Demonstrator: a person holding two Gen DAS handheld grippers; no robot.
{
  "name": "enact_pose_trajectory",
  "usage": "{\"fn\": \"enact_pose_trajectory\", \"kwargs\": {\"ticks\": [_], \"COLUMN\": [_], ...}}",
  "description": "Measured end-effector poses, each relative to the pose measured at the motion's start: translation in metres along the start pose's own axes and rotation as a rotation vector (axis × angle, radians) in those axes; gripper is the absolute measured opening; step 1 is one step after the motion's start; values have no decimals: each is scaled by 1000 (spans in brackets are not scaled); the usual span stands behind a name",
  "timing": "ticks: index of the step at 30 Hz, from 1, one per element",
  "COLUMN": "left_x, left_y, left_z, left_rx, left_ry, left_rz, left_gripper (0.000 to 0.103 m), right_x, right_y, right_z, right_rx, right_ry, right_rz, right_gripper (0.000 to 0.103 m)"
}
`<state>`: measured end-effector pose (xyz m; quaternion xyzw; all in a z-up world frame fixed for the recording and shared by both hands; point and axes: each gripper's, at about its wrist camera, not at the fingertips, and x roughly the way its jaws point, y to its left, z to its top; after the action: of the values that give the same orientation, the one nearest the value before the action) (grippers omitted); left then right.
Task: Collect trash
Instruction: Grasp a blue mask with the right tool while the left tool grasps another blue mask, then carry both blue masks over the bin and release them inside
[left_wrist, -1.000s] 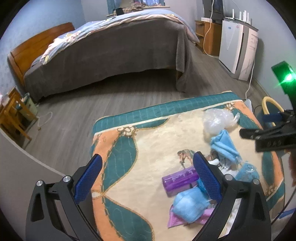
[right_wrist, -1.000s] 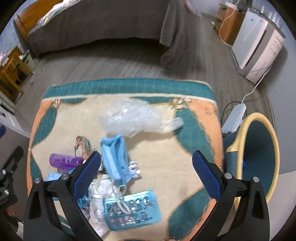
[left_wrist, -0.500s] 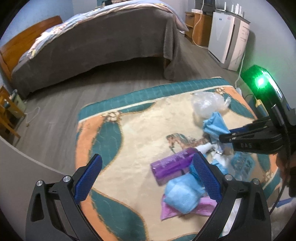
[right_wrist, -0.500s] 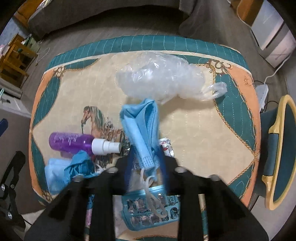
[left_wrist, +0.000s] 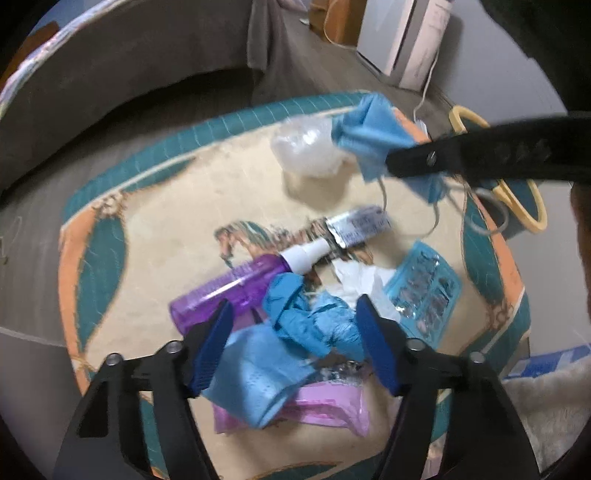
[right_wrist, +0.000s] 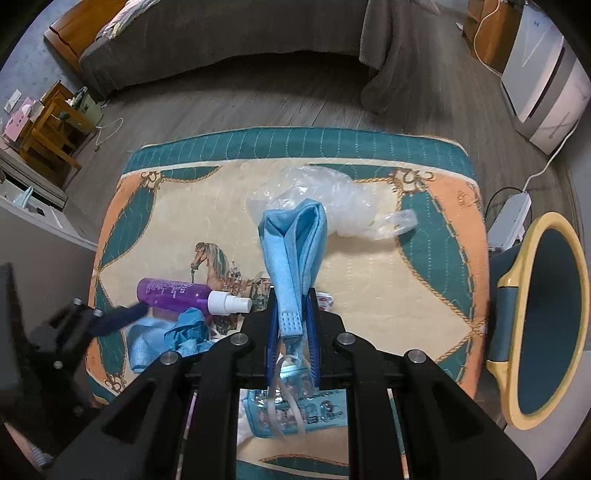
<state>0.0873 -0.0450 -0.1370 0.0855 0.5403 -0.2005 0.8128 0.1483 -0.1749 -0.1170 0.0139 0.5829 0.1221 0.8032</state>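
Observation:
My right gripper (right_wrist: 291, 325) is shut on a light blue face mask (right_wrist: 295, 251) and holds it above the patterned mat (right_wrist: 369, 295); the mask also shows in the left wrist view (left_wrist: 373, 136). My left gripper (left_wrist: 295, 328) is open, its fingers on either side of a crumpled blue glove (left_wrist: 314, 314). Beside the glove lie a purple spray bottle (left_wrist: 236, 288), another blue mask (left_wrist: 255, 373), a pink packet (left_wrist: 325, 410), white tissue (left_wrist: 362, 280), a blue blister pack (left_wrist: 424, 295), a small foil tube (left_wrist: 358, 225) and a clear plastic bag (left_wrist: 306, 147).
A teal bin with a yellow rim (right_wrist: 546, 325) stands off the mat's right edge, a power strip (right_wrist: 509, 218) behind it. A bed (right_wrist: 221, 44), a wooden side table (right_wrist: 48, 136) and a white appliance (right_wrist: 546, 92) stand further off on the wood floor.
My right gripper shut on the blue mask and lifted it off the mat. My left gripper dropped toward the pile and narrowed around the blue glove.

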Motion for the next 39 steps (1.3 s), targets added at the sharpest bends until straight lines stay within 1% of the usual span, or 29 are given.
{"fn": "enact_pose_trajectory", "kwargs": {"ticks": [1, 2, 6, 9, 11, 13, 17, 21, 25, 33, 39], "left_x": [1, 3, -2, -13, -28, -42, -69, -84, -89, -89, -88], "left_y": [0, 0, -1, 0, -3, -3, -12, -19, -27, -48, -67], "left_z": [1, 1, 4, 9, 15, 23, 41, 60, 73, 88, 97], "left_rx": [-5, -11, -5, -4, 3, -10, 16, 18, 15, 34, 51], "left_ry": [9, 20, 8, -23, -74, -122, -234, -305, -335, -359, -375], "left_rz": [-22, -36, -33, -24, -20, -18, 34, 56, 66, 72, 55], "left_gripper": [51, 37, 32, 31, 31, 31, 31, 31, 31, 31, 31], "right_x": [-4, -6, -20, -32, -41, -51, -67, -77, -83, -98, -108], "right_y": [-2, -2, -3, -6, -10, -16, -29, -50, -74, -111, -134], "right_z": [0, 0, 0, 0, 1, 2, 2, 1, -5, -17, -24], "right_rx": [2, 1, -16, -29, -25, -10, 9, 49, 78, 121, 154], "right_ry": [-7, -13, -45, -68, -86, -106, -151, -180, -196, -226, -257], "right_rz": [6, 10, 25, 21, 20, 28, 13, 6, -6, -27, -43], "right_gripper": [13, 13, 13, 13, 13, 13, 13, 13, 13, 13, 13]}}
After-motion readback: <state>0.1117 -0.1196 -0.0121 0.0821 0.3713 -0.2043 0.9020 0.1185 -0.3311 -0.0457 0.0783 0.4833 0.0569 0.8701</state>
